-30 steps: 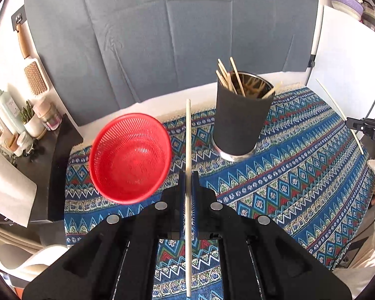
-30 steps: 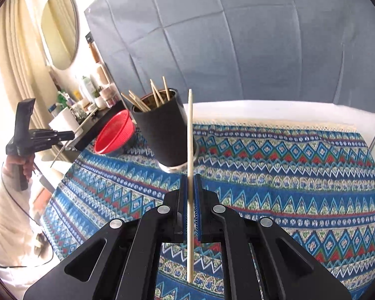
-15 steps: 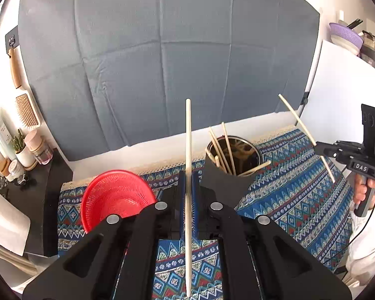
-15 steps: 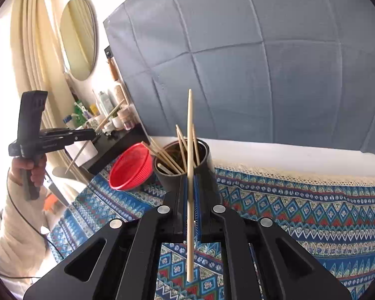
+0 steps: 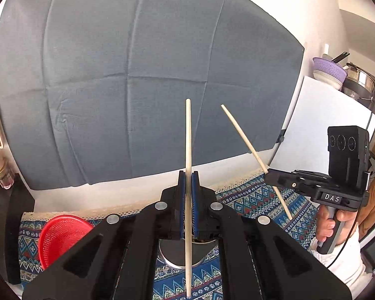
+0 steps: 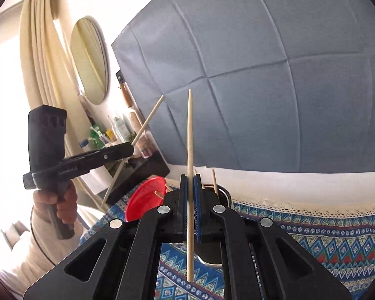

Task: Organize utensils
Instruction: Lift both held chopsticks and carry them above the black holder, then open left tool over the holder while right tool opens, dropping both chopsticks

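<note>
Wooden chopsticks pinched upright, one in the left hand-held gripper, another in the right hand-held gripper, above the black holder on the patterned desk.

The left hand-held gripper covers nearly all of the cup, leaving only its metal base showing. In the right wrist view the right hand-held gripper hides most of that cup and half of the red basket. The bottles on the side shelf are too small to identify.
</note>
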{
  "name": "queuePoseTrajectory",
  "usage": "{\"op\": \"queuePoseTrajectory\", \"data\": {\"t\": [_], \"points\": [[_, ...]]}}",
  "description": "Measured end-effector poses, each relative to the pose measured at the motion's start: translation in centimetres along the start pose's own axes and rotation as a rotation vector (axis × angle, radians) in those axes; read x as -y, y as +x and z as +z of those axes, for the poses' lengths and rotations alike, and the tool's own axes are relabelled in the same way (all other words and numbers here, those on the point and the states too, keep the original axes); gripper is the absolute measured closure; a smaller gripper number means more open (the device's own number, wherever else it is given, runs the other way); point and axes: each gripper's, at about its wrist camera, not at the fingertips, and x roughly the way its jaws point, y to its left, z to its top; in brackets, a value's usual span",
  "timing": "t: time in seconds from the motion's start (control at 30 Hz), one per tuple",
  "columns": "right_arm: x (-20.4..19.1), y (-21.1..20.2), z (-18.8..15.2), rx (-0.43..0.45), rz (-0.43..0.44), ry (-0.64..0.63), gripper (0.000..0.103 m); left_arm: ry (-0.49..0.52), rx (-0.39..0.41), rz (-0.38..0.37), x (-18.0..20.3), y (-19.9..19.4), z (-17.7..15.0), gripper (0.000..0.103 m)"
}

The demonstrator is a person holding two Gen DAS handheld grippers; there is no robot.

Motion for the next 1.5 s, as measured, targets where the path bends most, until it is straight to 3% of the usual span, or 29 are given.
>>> {"op": "queuePoseTrajectory", "data": {"t": [0.23, 0.37, 0.5, 0.63, 0.77, 0.87, 0.97, 1.3, 1.5], "points": [[2.7, 3.4, 0.4, -0.008, 0.024, 0.083, 0.098, -0.013, 0.06, -0.04, 0.3, 3.3, 0.0, 0.098], [3.9, 4.5, 0.5, 0.067, 0.043, 0.11, 0.098, -0.015, 0.135, -0.039, 0.3, 4.6, -0.6, 0.098], [4.9, 5.5, -0.1, 0.132, 0.104, 0.135, 0.098, -0.063, 0.218, -0.148, -0.2, 5.7, -1.5, 0.098], [5.3, 6.5, -1.0, 0.194, 0.186, 0.136, 0.098, -0.096, 0.307, -0.17, -0.5, 6.3, -2.4, 0.098], [5.7, 7.0, -2.0, 0.282, 0.23, 0.149, 0.098, -0.082, 0.378, -0.156, -0.3, 6.5, -3.5, 0.098], [5.8, 7.3, -2.9, 0.347, 0.217, 0.144, 0.098, -0.096, 0.458, -0.159, -0.3, 6.2, -4.8, 0.098], [5.7, 8.0, -3.9, 0.383, 0.188, 0.144, 0.098, -0.061, 0.518, -0.112, 0.2, 6.1, -6.0, 0.098], [5.3, 9.0, -6.2, 0.358, 0.129, 0.106, 0.098, -0.069, 0.568, -0.053, 0.4, 6.6, -8.5, 0.098], [4.5, 8.6, -7.2, 0.323, 0.077, 0.06, 0.098, -0.003, 0.56, 0.007, 1.0, 6.4, -9.7, 0.098]]}}
